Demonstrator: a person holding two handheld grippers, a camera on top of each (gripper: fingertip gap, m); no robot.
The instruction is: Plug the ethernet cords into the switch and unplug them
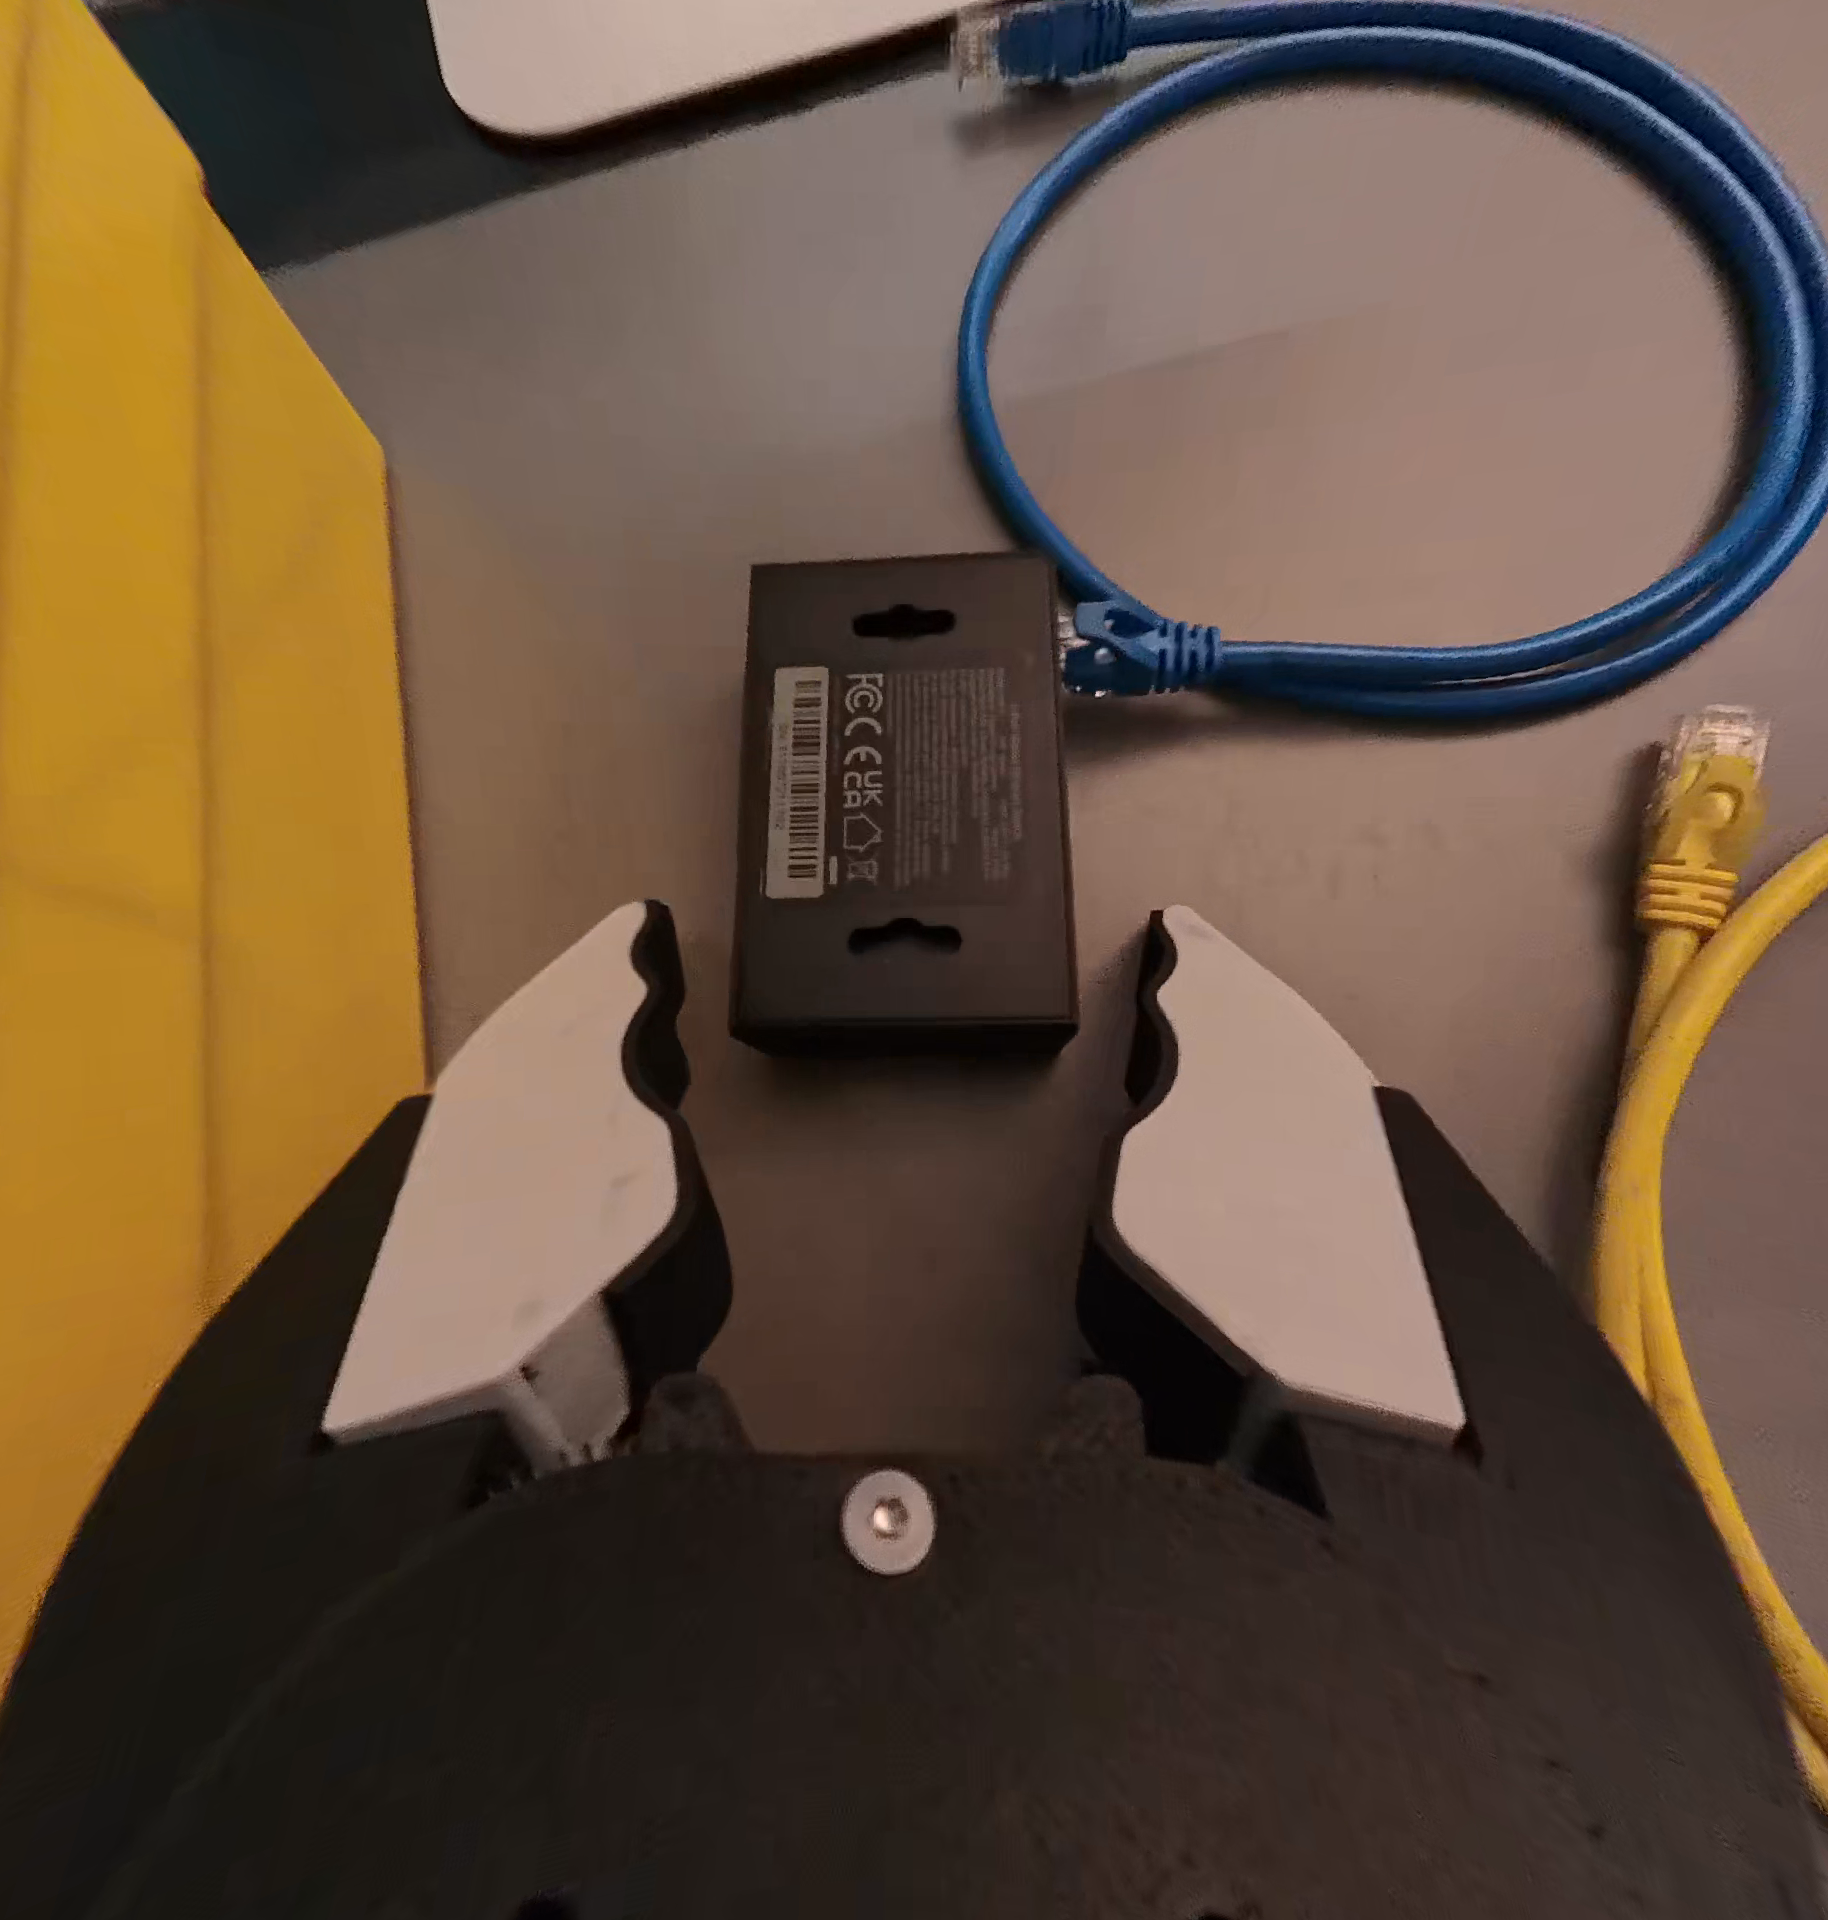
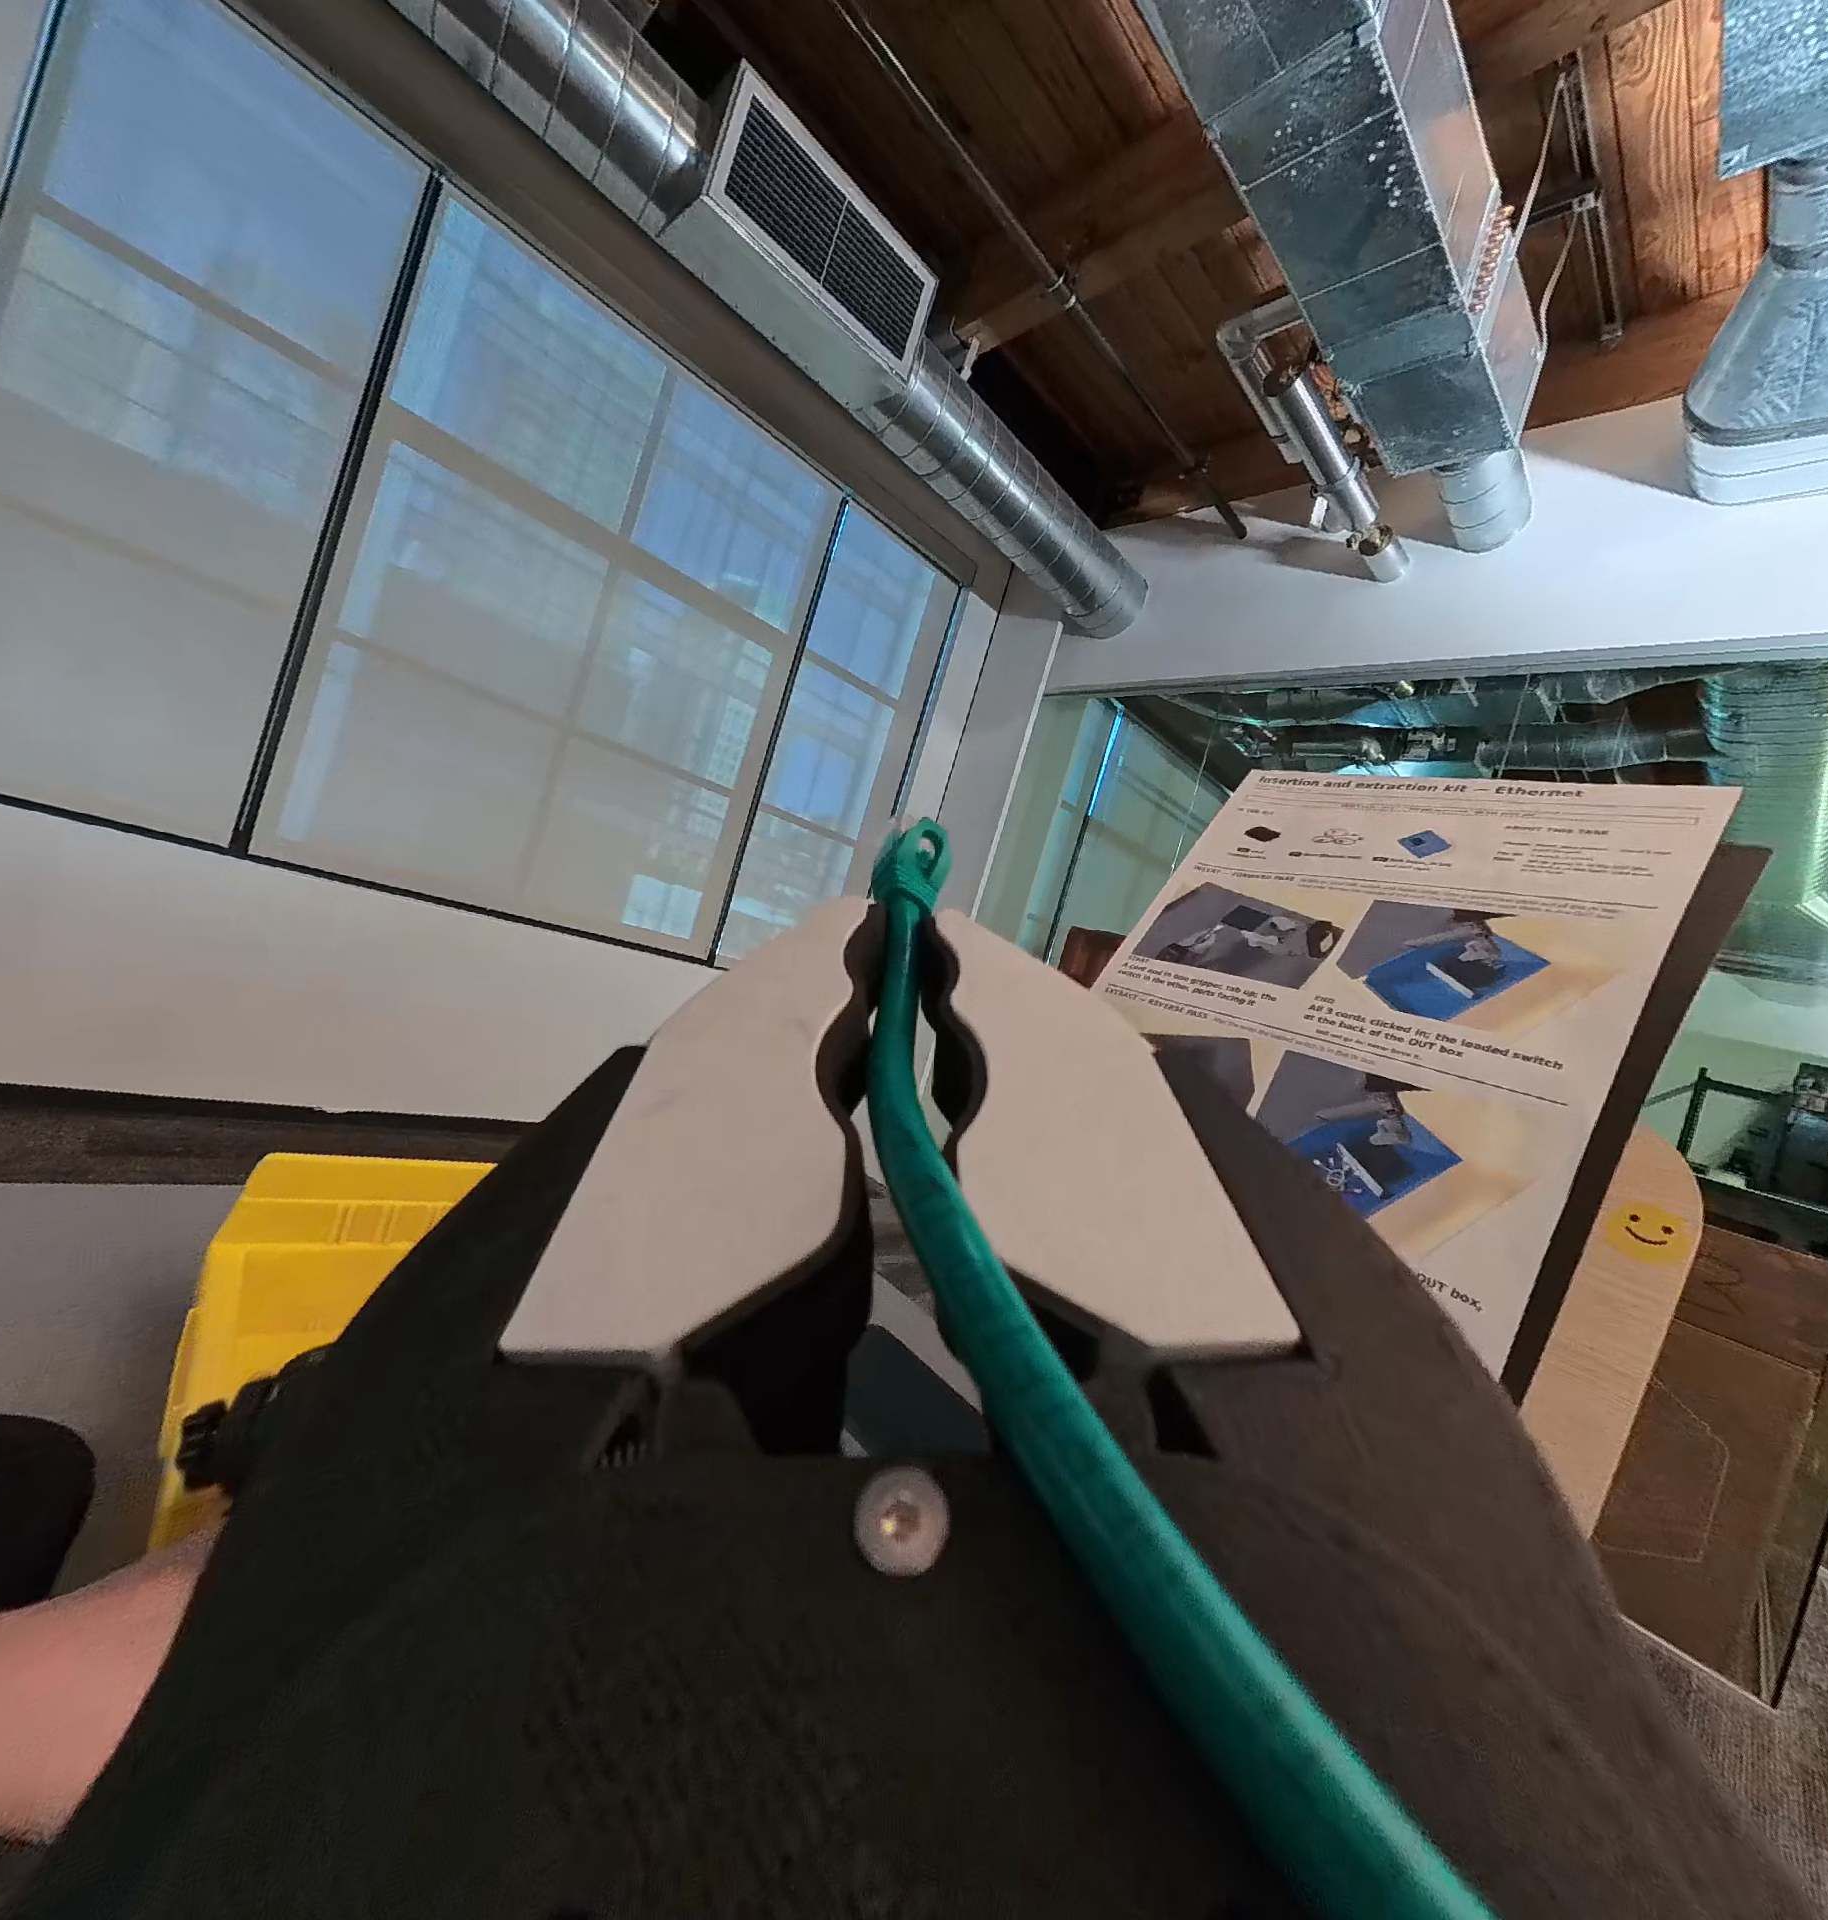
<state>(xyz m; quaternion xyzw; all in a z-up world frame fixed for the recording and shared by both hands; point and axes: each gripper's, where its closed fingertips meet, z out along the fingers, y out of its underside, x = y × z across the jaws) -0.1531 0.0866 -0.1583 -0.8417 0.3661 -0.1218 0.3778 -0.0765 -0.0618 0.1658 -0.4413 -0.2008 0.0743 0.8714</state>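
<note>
Left wrist view: left gripper [image 1: 905,982] fingers spread wide, just short of the black switch [image 1: 905,805] lying label-up on the grey table [image 1: 1305,436]; blue cord [image 1: 1409,395] plug touches its right side. Right gripper [image 2: 902,940] clamps the green cord [image 2: 915,1174], raised toward the ceiling.

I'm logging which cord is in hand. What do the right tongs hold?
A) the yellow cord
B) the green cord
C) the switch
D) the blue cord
B: the right tongs are shut on the green cord, its plug poking out past the tips; the blue cord and yellow cord lie on the table by the switch.
</note>
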